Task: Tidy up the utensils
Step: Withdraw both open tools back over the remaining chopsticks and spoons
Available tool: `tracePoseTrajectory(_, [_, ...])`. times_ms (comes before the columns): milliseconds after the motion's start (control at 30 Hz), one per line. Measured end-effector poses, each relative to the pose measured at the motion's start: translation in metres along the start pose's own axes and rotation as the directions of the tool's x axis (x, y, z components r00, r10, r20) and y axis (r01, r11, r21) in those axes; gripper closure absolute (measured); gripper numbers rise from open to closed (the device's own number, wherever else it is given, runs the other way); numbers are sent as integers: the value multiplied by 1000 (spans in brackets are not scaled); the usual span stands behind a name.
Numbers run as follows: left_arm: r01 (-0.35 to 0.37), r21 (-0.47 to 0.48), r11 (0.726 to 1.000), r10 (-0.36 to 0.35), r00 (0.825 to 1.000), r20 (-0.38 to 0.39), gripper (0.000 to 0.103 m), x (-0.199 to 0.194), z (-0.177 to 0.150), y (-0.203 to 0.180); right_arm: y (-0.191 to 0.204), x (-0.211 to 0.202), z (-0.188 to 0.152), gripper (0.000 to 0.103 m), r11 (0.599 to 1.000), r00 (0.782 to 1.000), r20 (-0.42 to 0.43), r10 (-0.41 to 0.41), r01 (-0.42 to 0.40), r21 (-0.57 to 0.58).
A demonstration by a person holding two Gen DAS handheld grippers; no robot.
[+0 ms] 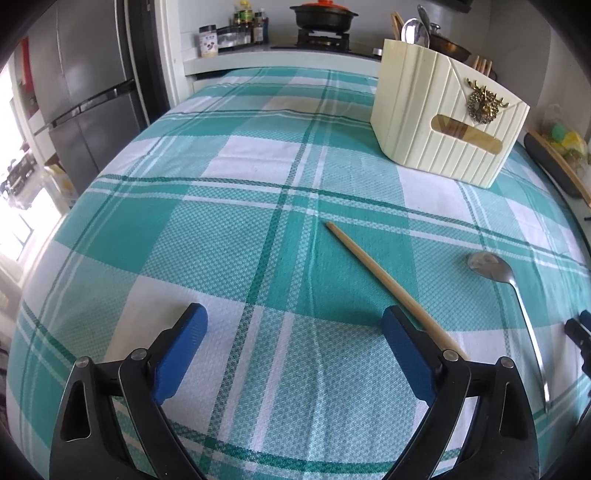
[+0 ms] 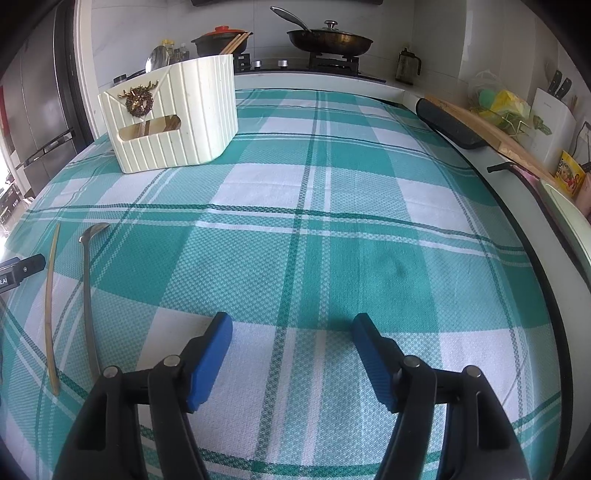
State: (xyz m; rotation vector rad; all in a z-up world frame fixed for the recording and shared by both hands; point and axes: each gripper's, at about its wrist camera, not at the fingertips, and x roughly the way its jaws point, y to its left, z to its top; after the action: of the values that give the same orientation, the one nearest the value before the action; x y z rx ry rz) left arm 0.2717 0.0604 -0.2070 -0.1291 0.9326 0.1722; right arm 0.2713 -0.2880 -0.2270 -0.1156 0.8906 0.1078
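A wooden chopstick [image 1: 384, 280] lies on the green checked tablecloth [image 1: 229, 229], its near end passing just right of my left gripper's right finger. A metal spoon [image 1: 517, 295] lies to its right. My left gripper [image 1: 293, 321] is open and empty, low over the cloth. A cream utensil holder [image 1: 447, 125] with spoons and chopsticks in it stands at the far right. In the right wrist view the chopstick [image 2: 51, 306] and the spoon [image 2: 88, 295] lie at far left, the holder [image 2: 173, 118] behind. My right gripper [image 2: 291, 325] is open and empty.
A stove with a black pot [image 1: 323, 16] and a frying pan [image 2: 328, 38] runs behind the table. A fridge [image 1: 85, 92] stands at left. A cutting board [image 2: 491, 129] and a dark roll [image 2: 448, 123] lie along the right edge.
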Motion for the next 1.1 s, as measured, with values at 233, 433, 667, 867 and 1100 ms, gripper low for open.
tracePoseTrajectory(233, [0, -1, 1000, 0, 1000, 0, 6, 1, 0, 0, 0, 0, 0, 34, 1000, 1000, 0, 0, 0, 0])
tracePoseTrajectory(433, [-1, -2, 1000, 1, 1000, 0, 6, 1, 0, 1, 0, 0, 0, 34, 1000, 1000, 0, 0, 0, 0])
tracePoseTrajectory(667, [0, -3, 1000, 0, 1000, 0, 5, 2, 0, 0, 0, 0, 0, 34, 1000, 1000, 0, 0, 0, 0])
tracePoseTrajectory(867, [1, -5, 1000, -1, 1000, 2, 5, 1, 0, -1, 0, 0, 0, 34, 1000, 1000, 0, 0, 0, 0])
tracePoseTrajectory(1100, [59, -47, 997, -59, 998, 21, 4, -2, 0, 8, 1, 0, 0, 34, 1000, 1000, 0, -1, 1, 0])
